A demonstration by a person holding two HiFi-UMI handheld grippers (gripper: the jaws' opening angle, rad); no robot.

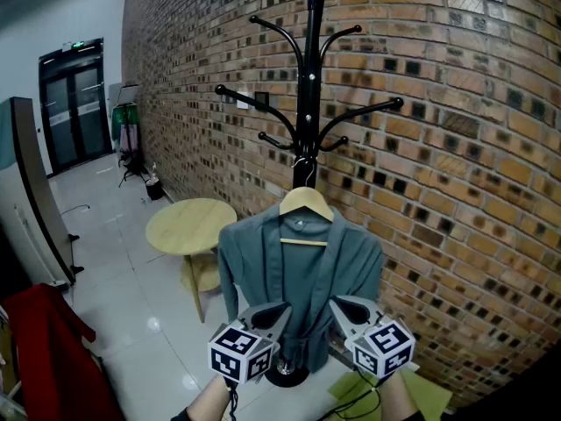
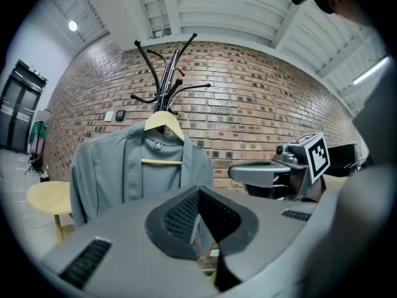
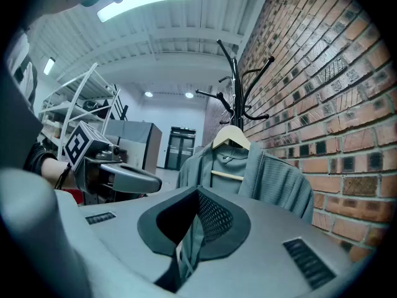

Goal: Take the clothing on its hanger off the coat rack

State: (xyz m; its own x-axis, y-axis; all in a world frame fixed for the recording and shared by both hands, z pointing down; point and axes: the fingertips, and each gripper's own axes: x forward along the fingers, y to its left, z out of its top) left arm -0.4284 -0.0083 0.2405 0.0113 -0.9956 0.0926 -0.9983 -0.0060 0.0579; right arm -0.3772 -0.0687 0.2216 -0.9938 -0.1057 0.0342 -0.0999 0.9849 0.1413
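Plainly, left claw (image 1: pixel 279 311) and right claw (image 1: pixel 342 306) sit closed, empty, before the cardigan (image 1: pixel 298 261).

No words or numbers are showing legibly. The left gripper (image 1: pixel 273 312) and right gripper (image 1: pixel 344 307) are carrying marker cubes (image 1: pixel 238 354) bearing only black-and-white square patterns; far ahead-left of the left gripper, a green sign (image 1: pixel 79 45) is glowing, too small to read.

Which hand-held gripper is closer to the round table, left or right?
Left. The left hand-held gripper hangs just right of the table; the right hand-held gripper sits farther right again, nearer the brick wall.
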